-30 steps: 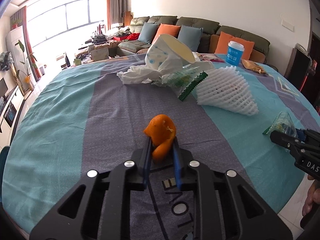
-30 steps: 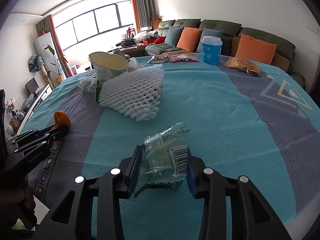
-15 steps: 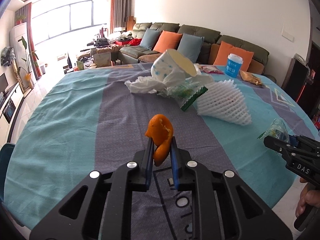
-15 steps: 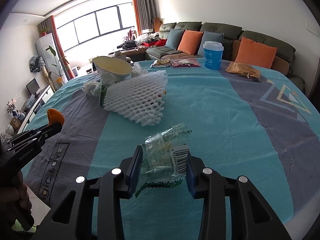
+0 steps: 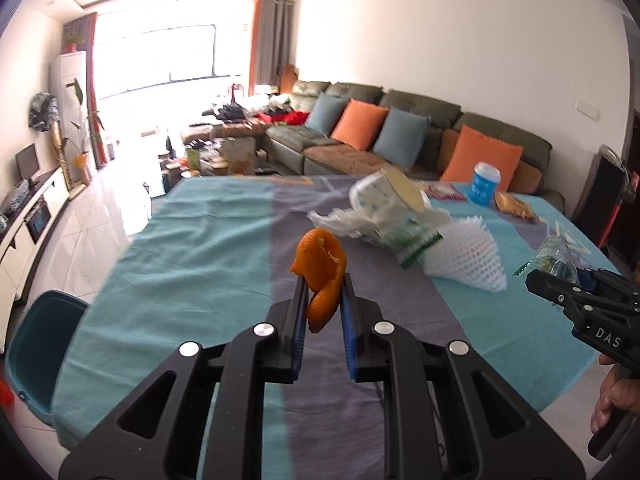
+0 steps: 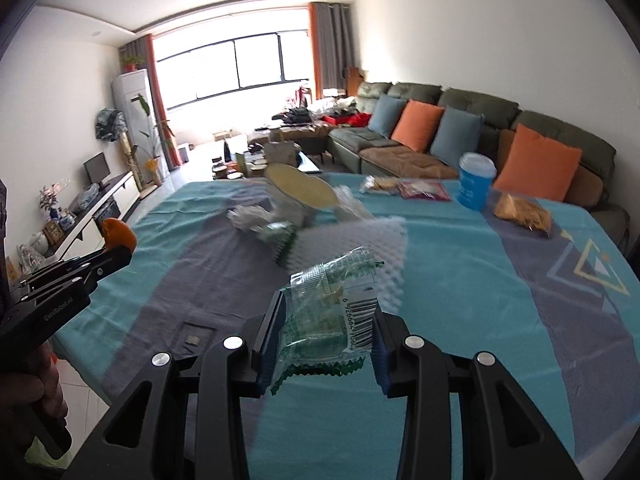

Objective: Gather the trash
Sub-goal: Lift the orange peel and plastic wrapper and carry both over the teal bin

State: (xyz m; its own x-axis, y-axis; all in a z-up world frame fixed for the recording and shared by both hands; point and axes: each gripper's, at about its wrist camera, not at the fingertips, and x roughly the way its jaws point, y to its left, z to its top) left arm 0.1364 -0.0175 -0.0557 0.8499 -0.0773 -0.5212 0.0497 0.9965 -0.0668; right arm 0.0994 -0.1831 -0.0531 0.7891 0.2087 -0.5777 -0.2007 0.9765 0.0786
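My left claw (image 5: 323, 306) clamps orange peel (image 5: 321, 272) above the tabletop's (image 5: 180, 248) near edge. My right claw (image 6: 326, 330) grips a wrapper (image 6: 332, 320), open cloth beyond.

a broad stretch of the teal-and-grey tablecloth (image 5: 192, 248) lies bare on the left side of the table, open to approach from the near edge. across the middle, a heap of crumpled white plastic bags and a tipped paper bowl (image 5: 384, 208) sits touching a white foam fruit net (image 5: 468, 256), blocking the straight path toward the far side. beyond it, near the far edge, a blue lidded cup (image 6: 476, 184), a brown snack packet (image 6: 522, 214) and a red packet (image 6: 424, 190) stand close together. a teal chair (image 5: 38, 356) crowds the table's left near corner.
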